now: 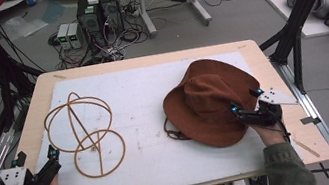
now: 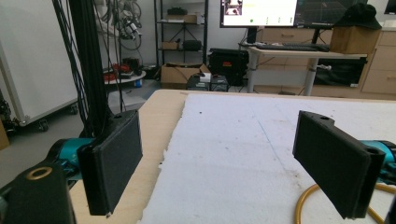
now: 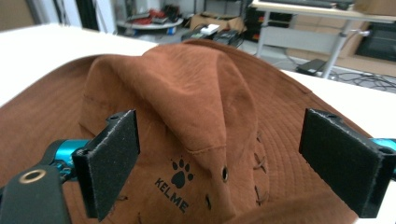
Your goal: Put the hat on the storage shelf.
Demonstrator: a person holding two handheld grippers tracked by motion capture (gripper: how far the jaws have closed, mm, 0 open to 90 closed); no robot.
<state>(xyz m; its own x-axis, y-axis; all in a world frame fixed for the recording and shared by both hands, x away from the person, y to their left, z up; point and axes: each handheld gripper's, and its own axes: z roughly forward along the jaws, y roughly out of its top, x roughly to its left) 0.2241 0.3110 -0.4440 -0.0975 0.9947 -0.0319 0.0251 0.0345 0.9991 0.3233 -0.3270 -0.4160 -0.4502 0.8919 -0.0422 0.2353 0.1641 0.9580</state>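
Right gripper is hovering wide open and empty over the brown hat, so I'd pinch the brim squarely, while left gripper is idling open.

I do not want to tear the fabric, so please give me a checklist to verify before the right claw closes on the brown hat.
1. Right claw open: ok.
2. Brown suede bucket hat between its jaws: ok, crown crease centred.
3. Hat's chin cord free of the claw: ok.
4. Tan wire-ring stand apart from the hat: ok.
5. Left claw open, holding nothing: ok.
6. Jaws touching fabric: cannot tell.
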